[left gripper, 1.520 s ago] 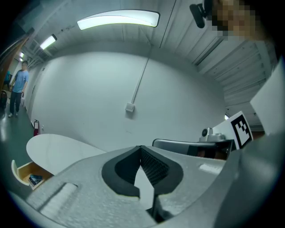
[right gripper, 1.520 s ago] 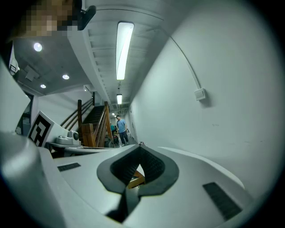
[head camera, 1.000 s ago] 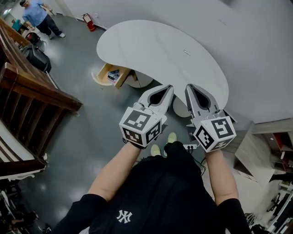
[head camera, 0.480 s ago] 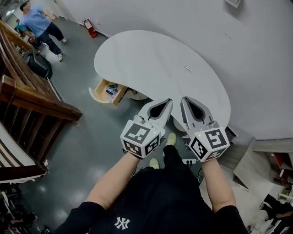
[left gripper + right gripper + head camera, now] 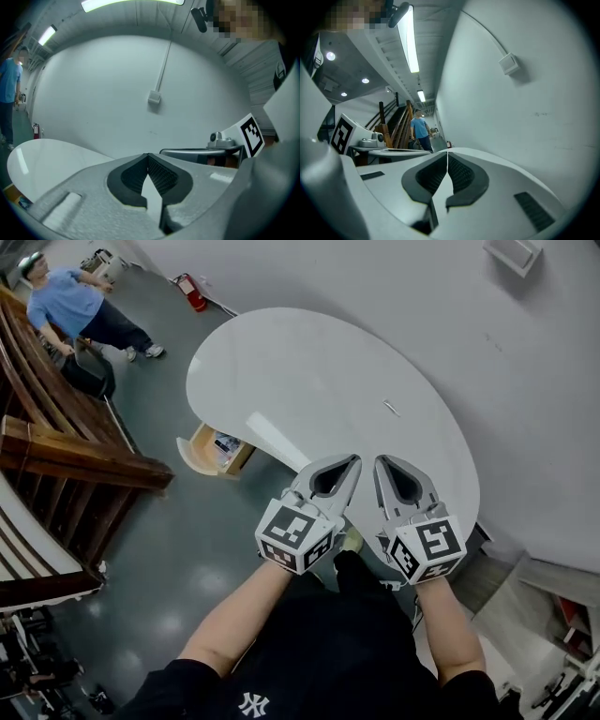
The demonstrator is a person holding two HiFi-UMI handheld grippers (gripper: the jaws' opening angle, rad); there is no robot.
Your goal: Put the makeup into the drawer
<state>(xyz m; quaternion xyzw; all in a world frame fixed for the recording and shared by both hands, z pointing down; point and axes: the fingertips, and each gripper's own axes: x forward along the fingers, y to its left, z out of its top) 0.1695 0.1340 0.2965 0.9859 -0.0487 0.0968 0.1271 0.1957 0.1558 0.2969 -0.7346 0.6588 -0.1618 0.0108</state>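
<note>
A white kidney-shaped table fills the middle of the head view. On its right part lies a small thin object, too small to identify. Below the table's left edge a wooden drawer stands pulled out with something printed inside. My left gripper and right gripper hang side by side over the table's near edge, both shut and empty. In the left gripper view the pads meet at the tips, with the tabletop beyond. The right gripper view shows the same closed pads.
A wooden stair railing runs along the left. A person in a blue shirt stands at the far left beside a black bag. A red fire extinguisher stands by the wall. Grey floor lies between railing and table.
Both grippers have moved forward together and now reach over the table's near edge. The table has come nearer in view. The person in blue has shifted along the far left.
</note>
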